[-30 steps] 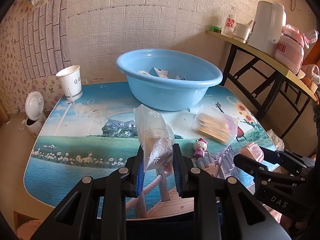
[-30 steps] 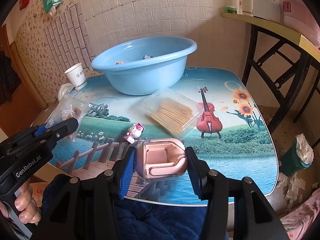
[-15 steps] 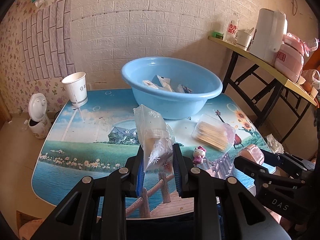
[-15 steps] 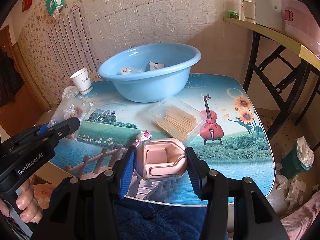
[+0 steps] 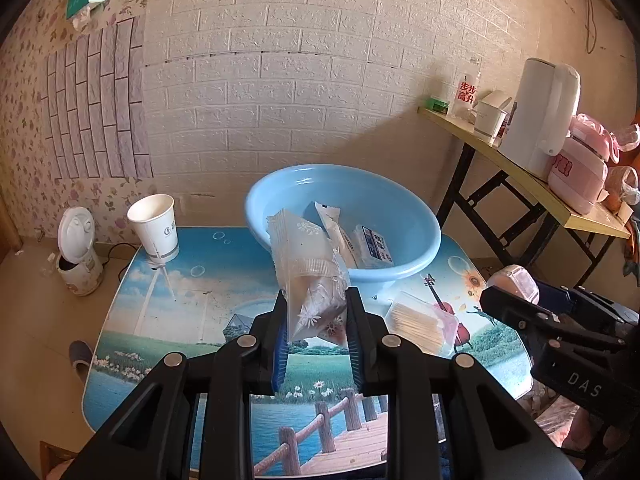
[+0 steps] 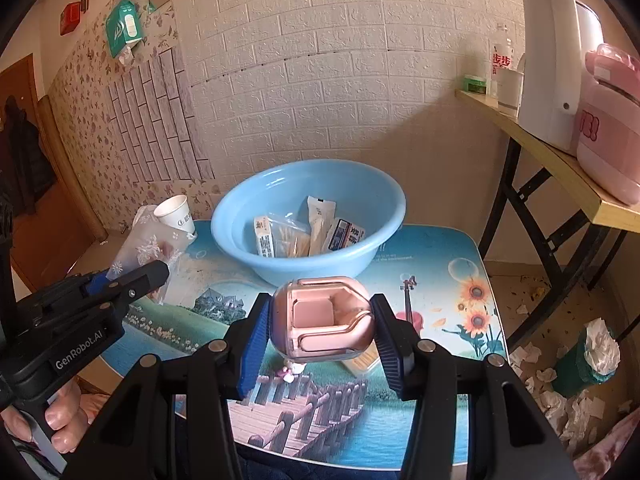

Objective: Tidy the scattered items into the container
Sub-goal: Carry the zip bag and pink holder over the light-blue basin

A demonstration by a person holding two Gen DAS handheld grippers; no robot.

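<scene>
My left gripper (image 5: 318, 320) is shut on a clear flower-print snack bag (image 5: 308, 272), held above the table's near half; the bag also shows in the right wrist view (image 6: 148, 246). My right gripper (image 6: 322, 326) is shut on a pink plastic case (image 6: 322, 318), held above the table in front of the blue basin (image 6: 308, 216). The basin (image 5: 344, 218) stands at the table's far side with several packets inside. A clear box of toothpicks (image 5: 420, 322) lies on the table; a small pink cat figure (image 6: 290, 372) peeks out under the case.
A white paper cup (image 5: 154, 226) stands at the table's far left corner. A folding shelf (image 5: 520, 168) with a white kettle and pink cooker is to the right. A small white appliance (image 5: 78, 250) and paper scraps (image 6: 560, 380) are on the floor.
Both grippers have risen with their loads. The views now look down into the basin and the table appears farther below.
</scene>
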